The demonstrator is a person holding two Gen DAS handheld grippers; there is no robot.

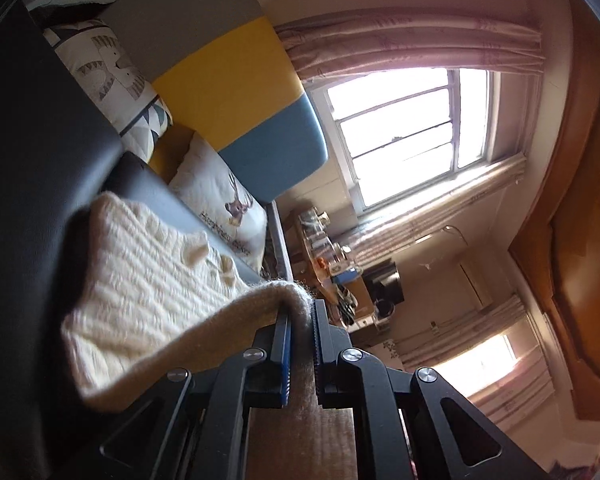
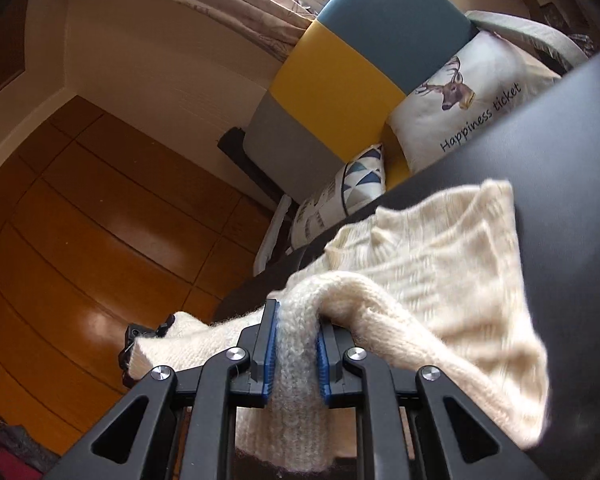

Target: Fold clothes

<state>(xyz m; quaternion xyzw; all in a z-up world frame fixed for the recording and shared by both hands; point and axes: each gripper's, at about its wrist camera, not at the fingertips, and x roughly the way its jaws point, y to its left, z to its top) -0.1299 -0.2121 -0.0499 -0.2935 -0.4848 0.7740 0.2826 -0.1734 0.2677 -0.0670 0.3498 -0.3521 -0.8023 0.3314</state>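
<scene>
We hold both grippers tilted sideways. The left gripper and the right gripper each pinch an edge of the cream knitted sweater, which lies ahead on the black smooth surface. Only the left view shows the bright window.

Ahead of me a grey, yellow and blue panelled backrest props a deer-print cushion and a triangle-patterned one, with bright barred windows under pinkish curtains, cream walls and glossy wooden panelling.
</scene>
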